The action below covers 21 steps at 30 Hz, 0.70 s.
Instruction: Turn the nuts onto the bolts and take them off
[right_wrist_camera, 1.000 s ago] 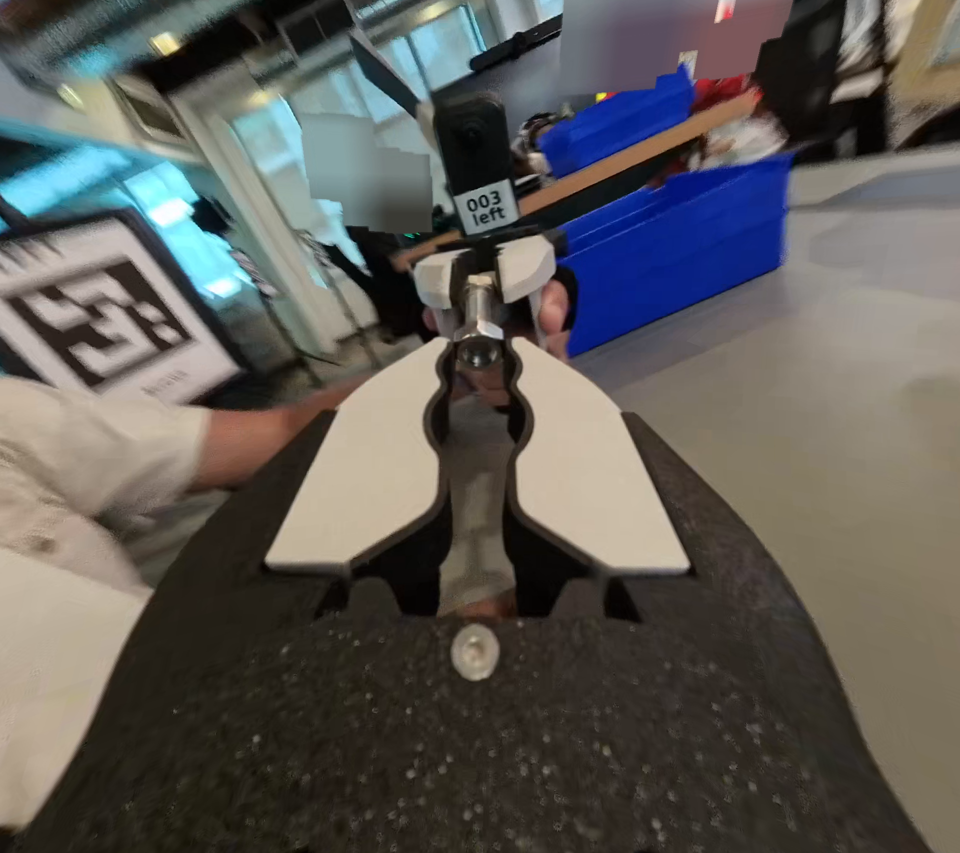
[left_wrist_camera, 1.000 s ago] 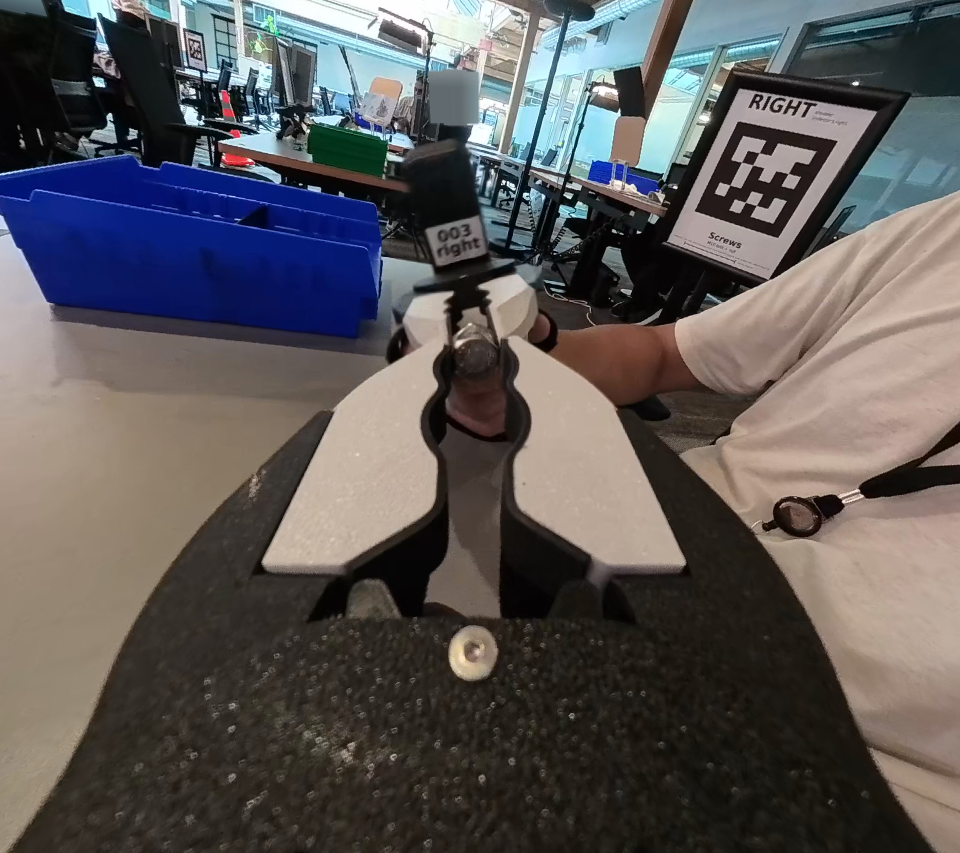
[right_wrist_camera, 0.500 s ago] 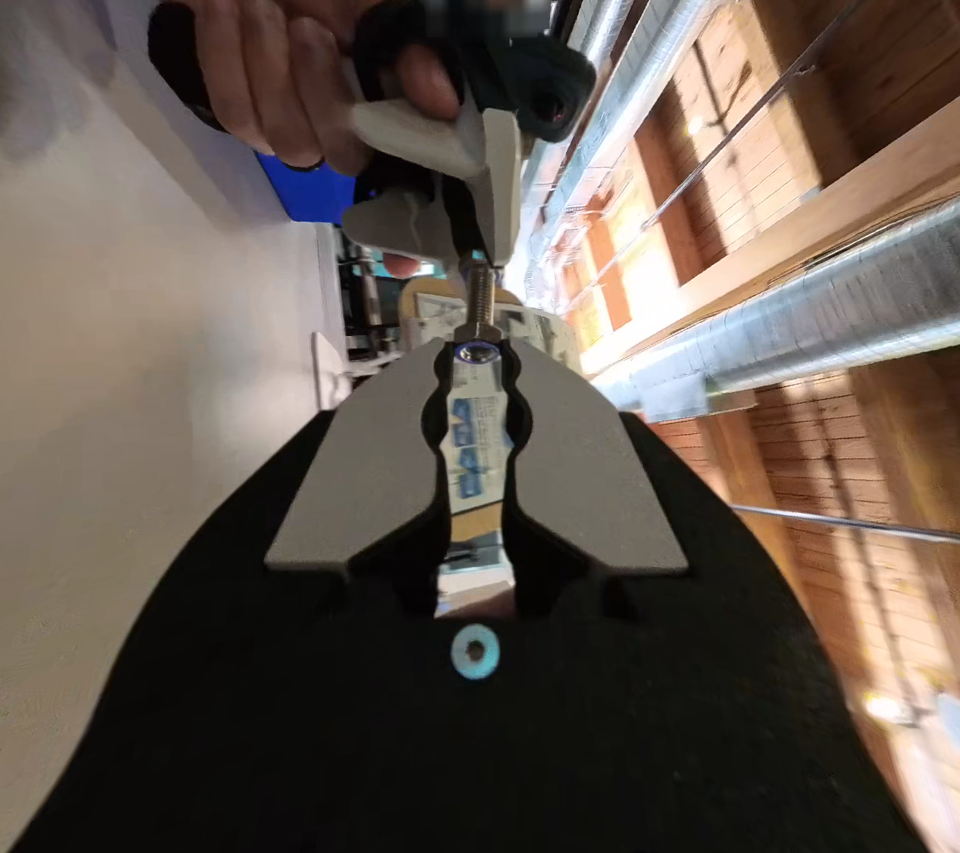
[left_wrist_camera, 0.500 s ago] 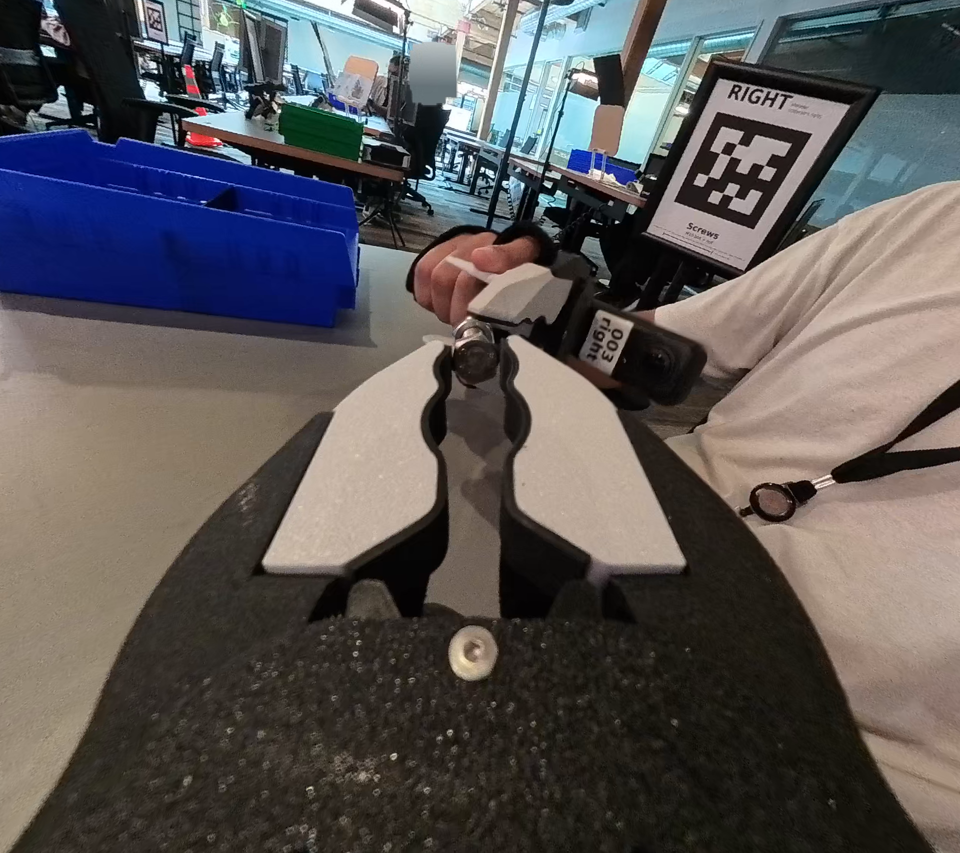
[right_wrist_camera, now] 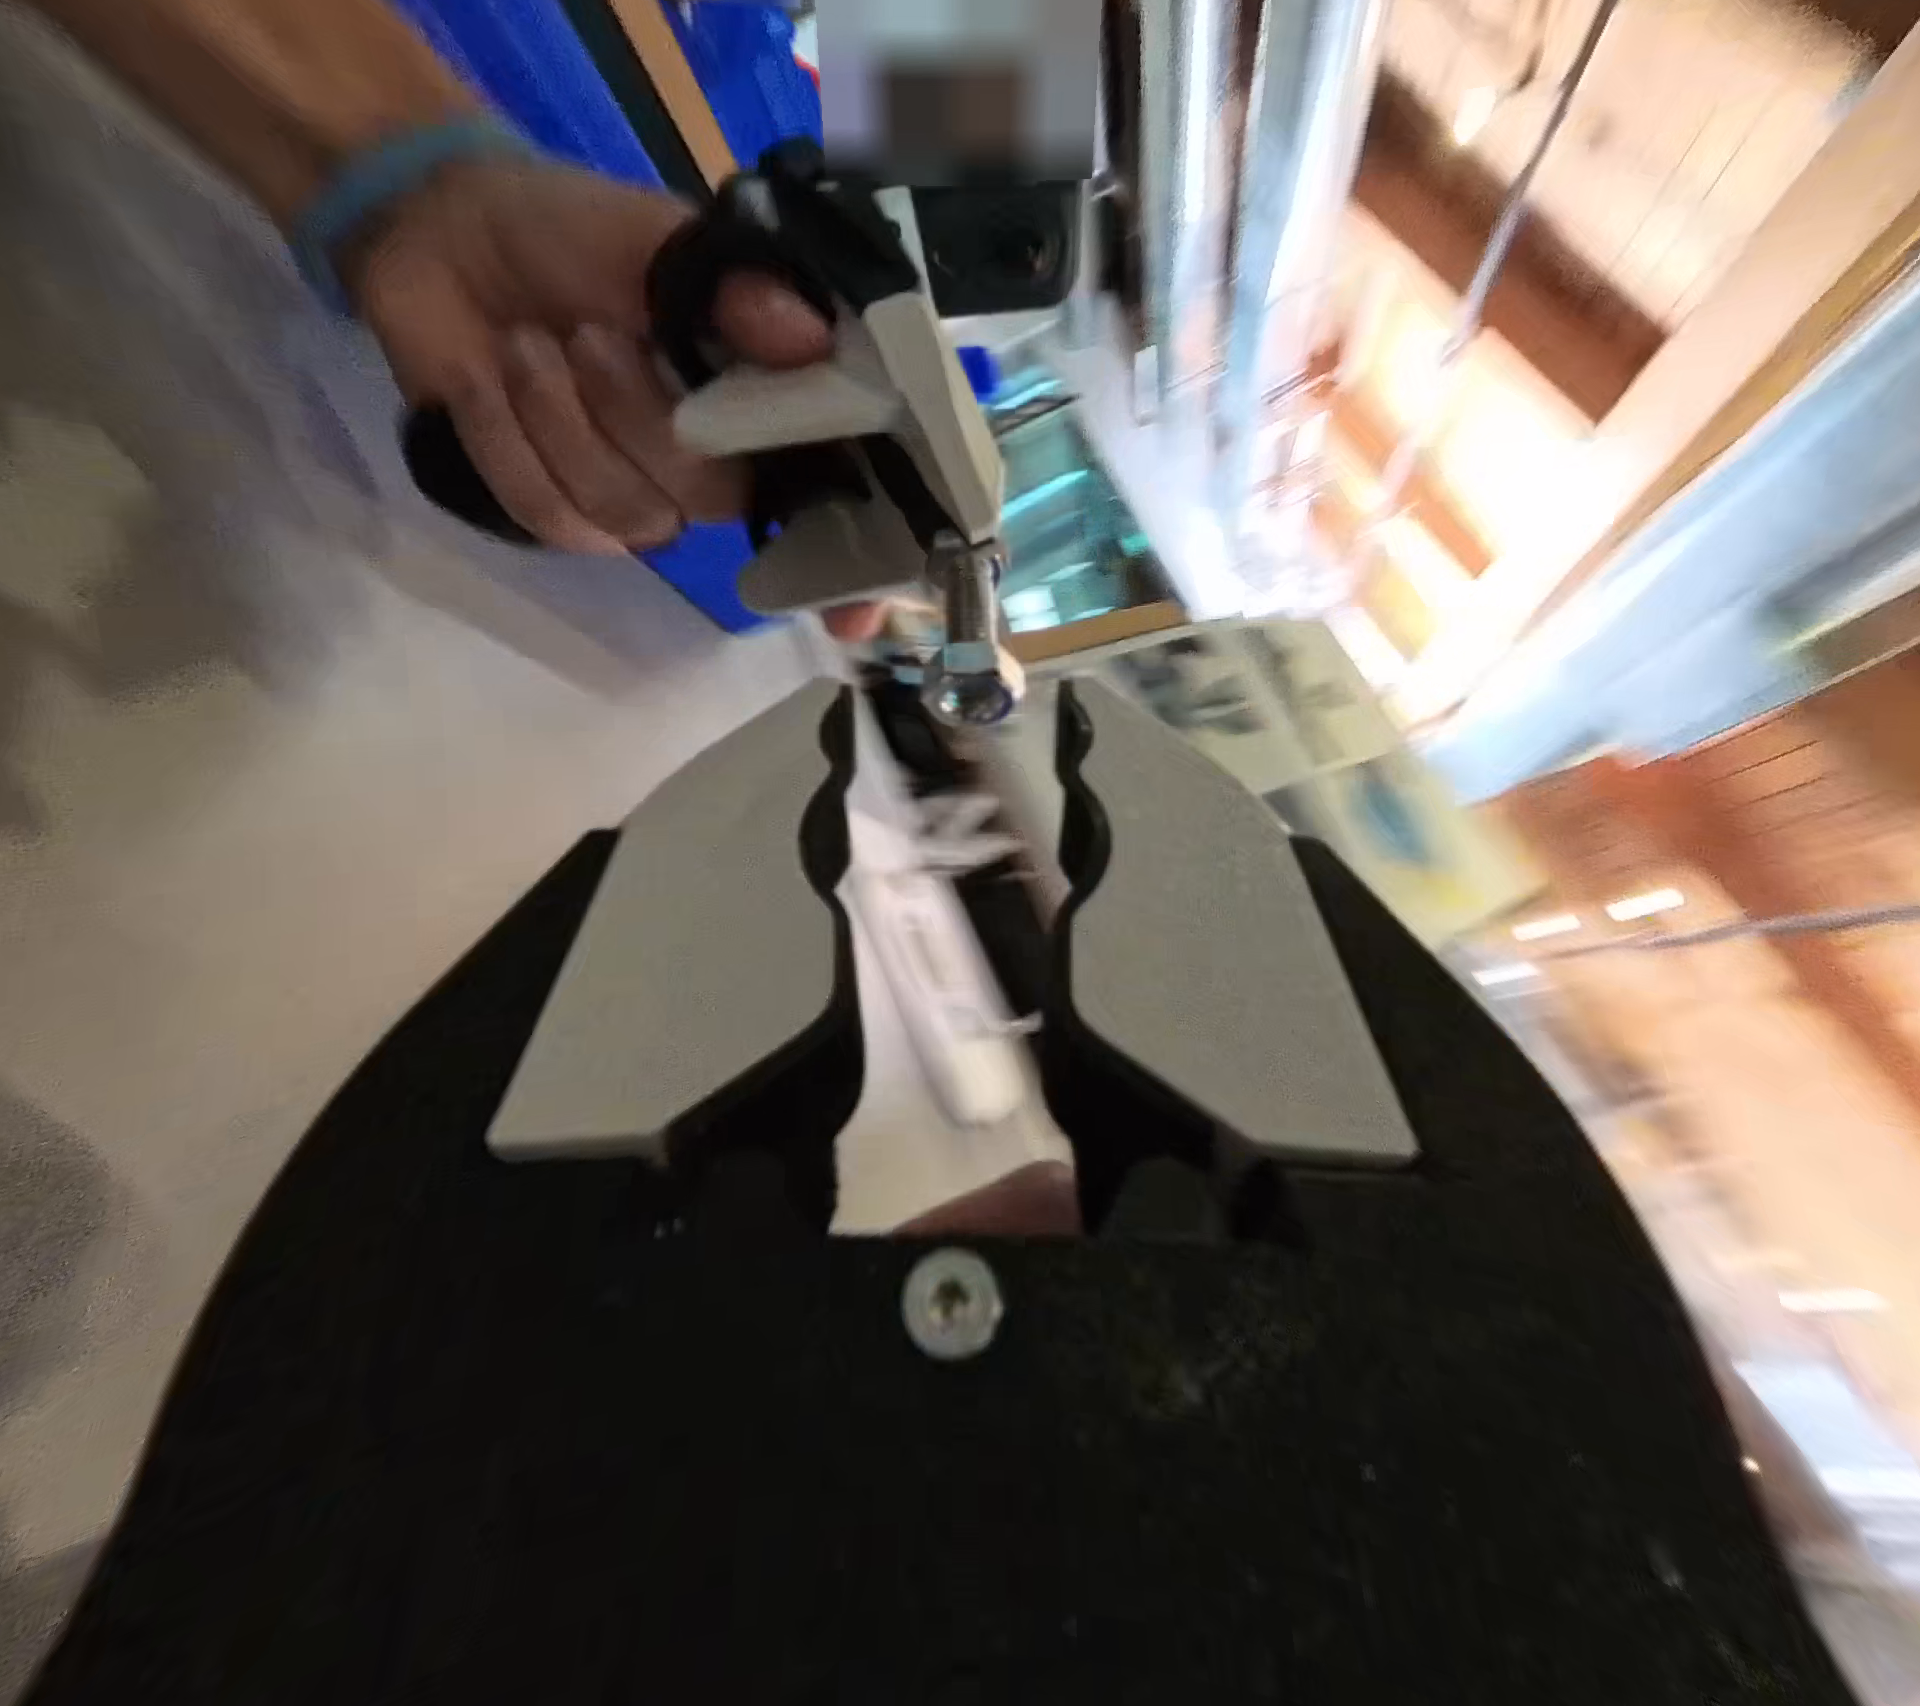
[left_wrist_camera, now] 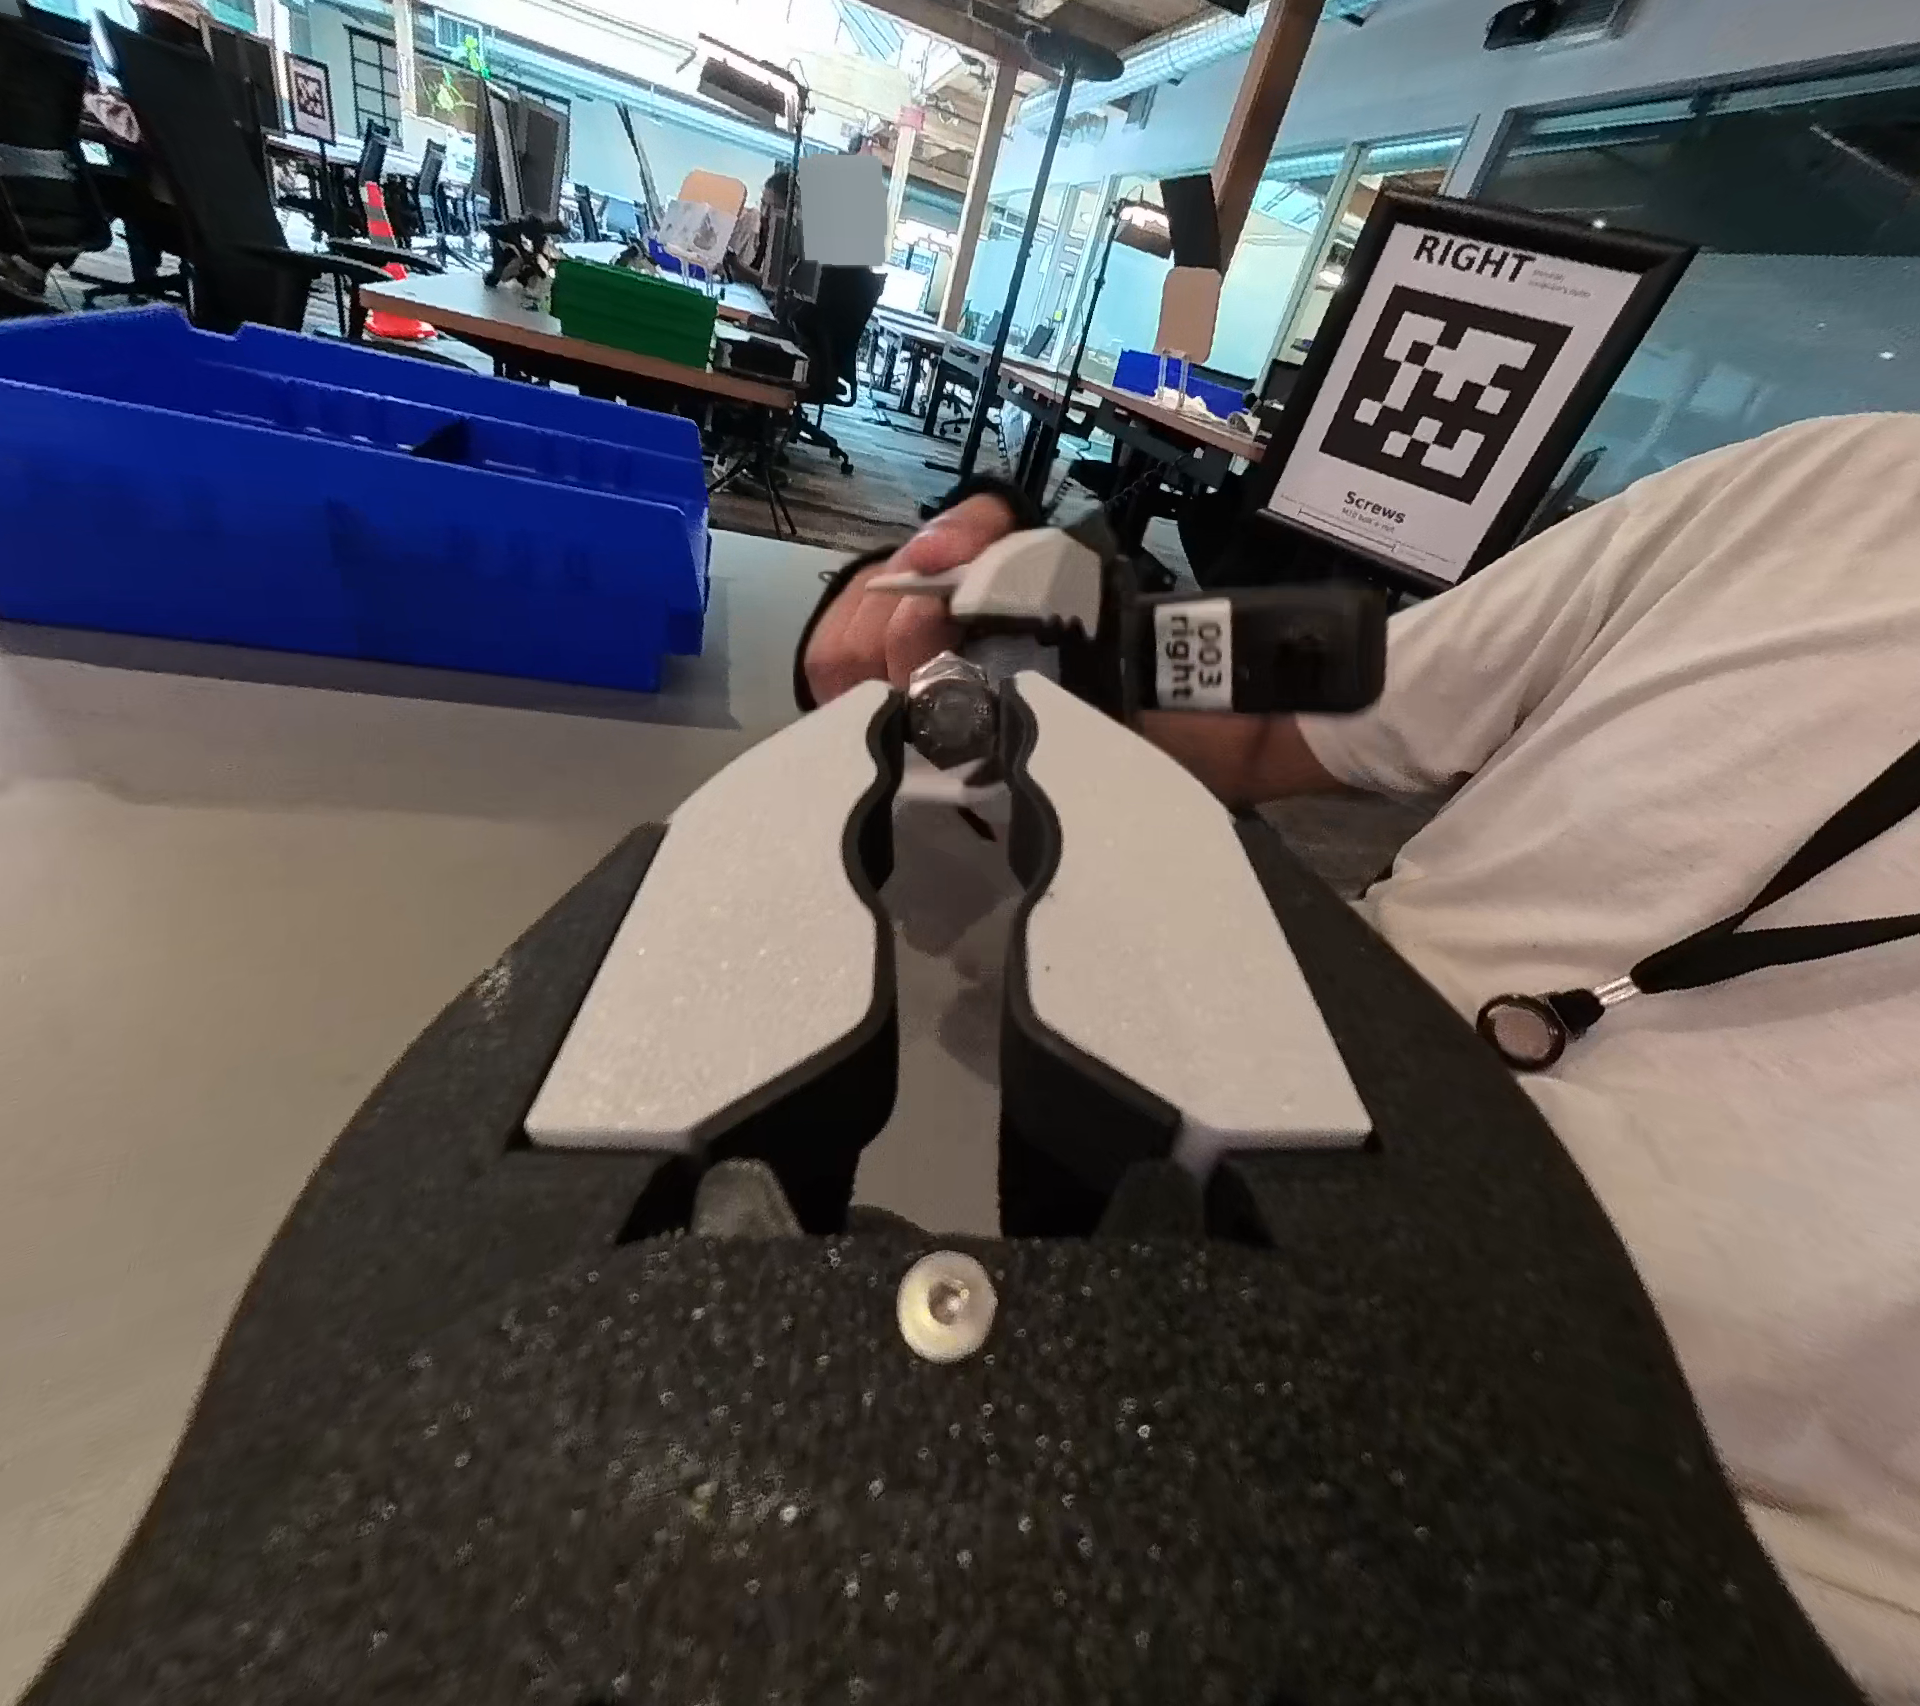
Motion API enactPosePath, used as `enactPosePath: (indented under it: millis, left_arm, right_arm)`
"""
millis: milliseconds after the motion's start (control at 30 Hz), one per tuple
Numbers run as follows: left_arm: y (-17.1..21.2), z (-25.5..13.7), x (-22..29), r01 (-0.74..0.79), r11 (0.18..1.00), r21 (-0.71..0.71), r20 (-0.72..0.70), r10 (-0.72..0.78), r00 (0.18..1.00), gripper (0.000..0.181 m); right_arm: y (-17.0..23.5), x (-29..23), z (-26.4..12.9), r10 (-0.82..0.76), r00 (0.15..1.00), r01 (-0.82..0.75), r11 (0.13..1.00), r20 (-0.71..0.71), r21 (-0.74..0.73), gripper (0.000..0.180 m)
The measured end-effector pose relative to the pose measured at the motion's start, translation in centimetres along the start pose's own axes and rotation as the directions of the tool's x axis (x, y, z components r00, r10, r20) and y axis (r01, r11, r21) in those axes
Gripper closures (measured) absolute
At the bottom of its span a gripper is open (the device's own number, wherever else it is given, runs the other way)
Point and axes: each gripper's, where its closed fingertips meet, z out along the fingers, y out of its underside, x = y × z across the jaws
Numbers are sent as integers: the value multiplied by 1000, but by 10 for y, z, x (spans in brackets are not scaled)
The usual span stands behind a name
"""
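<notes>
Gripping hexagonal steel bolt [left_wrist_camera: 948, 714], left claw [left_wrist_camera: 951, 721]; nut [right_wrist_camera: 971, 692] seemingly free.

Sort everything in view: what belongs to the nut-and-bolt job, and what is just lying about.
In the job:
bolt, head clamped in the left gripper
nut, threaded on the bolt's end
right gripper, jaws open around the nut

Lying about:
blue bin on the table, untouched
framed marker sign
green crates on a far desk

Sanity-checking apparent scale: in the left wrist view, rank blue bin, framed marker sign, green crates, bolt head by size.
1. blue bin
2. framed marker sign
3. green crates
4. bolt head

The bolt head sits nearest the camera, so this is apparent size only.
</notes>
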Motion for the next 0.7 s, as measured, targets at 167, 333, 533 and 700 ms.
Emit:
enactPosePath:
  millis: [167,333,533,700]
  left_arm:
    - [-3,-2,0,-7,1000,15,5,7,1000,164]
    - [-4,-3,-1,-14,1000,14,16,14,1000,164]
    - [-2,-2,-1,-14,1000,6,16,14,1000,164]
    - [-2,-1,2,-6,1000,2,-4,6,1000,164]
  right_arm:
    - [-8,-1,6,841,446,-875,481,305,-48,133]
    - [-5,0,8,916,-99,-987,-43,388,-152,131]
    - [-4,1,9,921,-77,-992,-31,381,-124,162]
    - [-3,-6,7,818,512,-841,539,260,-38,162]
